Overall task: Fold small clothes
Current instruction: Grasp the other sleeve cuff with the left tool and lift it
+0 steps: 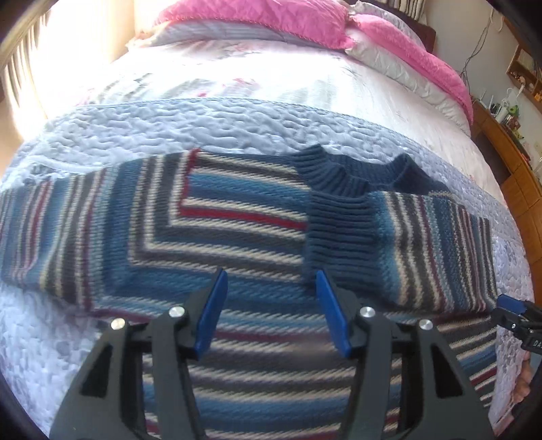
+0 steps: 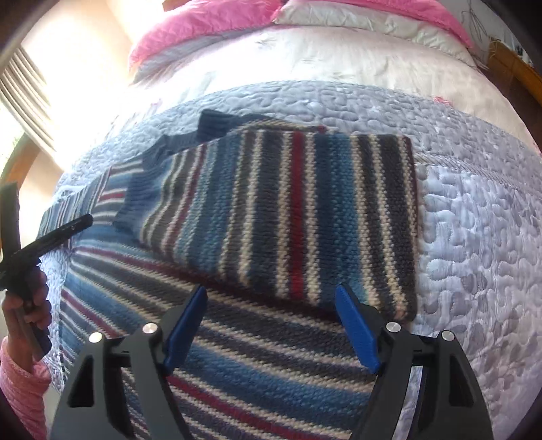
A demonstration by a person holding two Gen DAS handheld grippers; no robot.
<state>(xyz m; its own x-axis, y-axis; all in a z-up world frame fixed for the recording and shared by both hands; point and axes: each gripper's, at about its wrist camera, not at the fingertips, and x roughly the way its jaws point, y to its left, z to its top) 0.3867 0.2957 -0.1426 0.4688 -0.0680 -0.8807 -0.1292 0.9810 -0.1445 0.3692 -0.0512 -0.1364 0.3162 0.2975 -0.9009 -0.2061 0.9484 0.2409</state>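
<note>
Both tools share one build: the left gripper (image 1: 269, 298) and the right gripper (image 2: 271, 318) each have matte black angular arms with triangular cut-outs, flat bright-blue finger pads (image 1: 213, 311), and four round silver screw heads (image 1: 176, 311) across the linkage. White lettering (only partly readable) marks the black body of the right gripper at the edge of the left wrist view. The person's left hand (image 2: 28, 304) emerges from a pink knitted sleeve (image 2: 23, 386).

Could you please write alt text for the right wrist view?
A striped sweater lies on a quilted bedspread, one sleeve folded across its body. The right hand-held gripper hovers open above it, and pink pillows sit beyond.
</note>
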